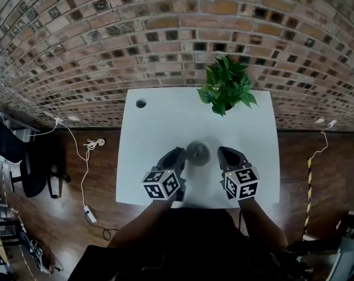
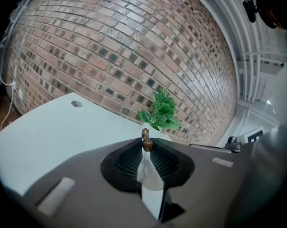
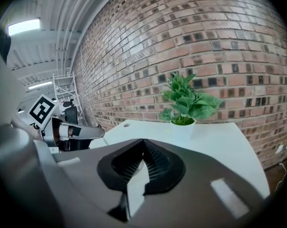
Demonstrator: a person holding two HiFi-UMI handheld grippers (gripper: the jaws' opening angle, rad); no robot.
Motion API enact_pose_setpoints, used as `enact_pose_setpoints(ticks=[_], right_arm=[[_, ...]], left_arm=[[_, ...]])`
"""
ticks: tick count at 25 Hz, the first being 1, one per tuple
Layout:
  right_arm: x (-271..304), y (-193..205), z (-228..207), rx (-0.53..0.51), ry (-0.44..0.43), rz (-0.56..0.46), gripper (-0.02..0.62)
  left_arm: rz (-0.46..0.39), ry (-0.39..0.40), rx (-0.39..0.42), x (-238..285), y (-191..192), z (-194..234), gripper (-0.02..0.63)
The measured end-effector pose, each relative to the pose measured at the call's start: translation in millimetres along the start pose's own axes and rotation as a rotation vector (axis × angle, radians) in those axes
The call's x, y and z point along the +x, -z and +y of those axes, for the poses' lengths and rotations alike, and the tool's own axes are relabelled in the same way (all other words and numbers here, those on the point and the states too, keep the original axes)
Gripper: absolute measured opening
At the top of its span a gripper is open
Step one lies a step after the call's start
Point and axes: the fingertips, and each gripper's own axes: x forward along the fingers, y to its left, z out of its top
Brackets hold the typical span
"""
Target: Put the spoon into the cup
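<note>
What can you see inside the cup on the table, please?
From the head view, the cup shows only its dim grey inside, with nothing sticking out; anything small at the bottom cannot be made out.

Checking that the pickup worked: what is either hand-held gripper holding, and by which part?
The left hand-held gripper pinches the brown spoon just below its knobbed end. The right hand-held gripper holds nothing.

Cup (image 1: 197, 152): grey, round, standing mid-bench (image 1: 153, 127). Spoon (image 2: 146, 140): brown knob end, clamped in left gripper (image 2: 146, 149) jaws, at cup's 9 o'clock.
</note>
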Motion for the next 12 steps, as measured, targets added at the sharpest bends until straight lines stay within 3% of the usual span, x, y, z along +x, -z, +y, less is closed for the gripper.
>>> enact_pose_setpoints(ticks=[12], right_arm=[[15, 29, -10, 0.036, 0.038, 0.069, 0.006]], left_arm=[[0.05, -0.051, 0.027, 22, 21, 12, 0.043]])
